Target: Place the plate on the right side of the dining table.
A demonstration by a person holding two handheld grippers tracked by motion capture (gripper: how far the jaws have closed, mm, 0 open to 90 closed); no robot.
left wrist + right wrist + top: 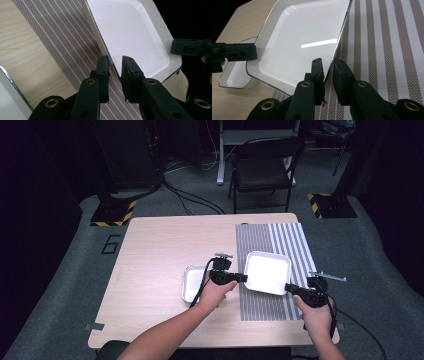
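High view: smaller tray [191,282] beside striped mat [292,242].

Dark room, grey carpet [60,285], black folding chair [263,167] behind table [155,250].

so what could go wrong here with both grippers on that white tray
1. The left gripper and right gripper each pinch only the thin rim of the white tray; it could slip or tip.
2. The tray looks lifted above the striped mat; uneven hand movement could twist it free.
3. The smaller tray lies close on the left and could get knocked.
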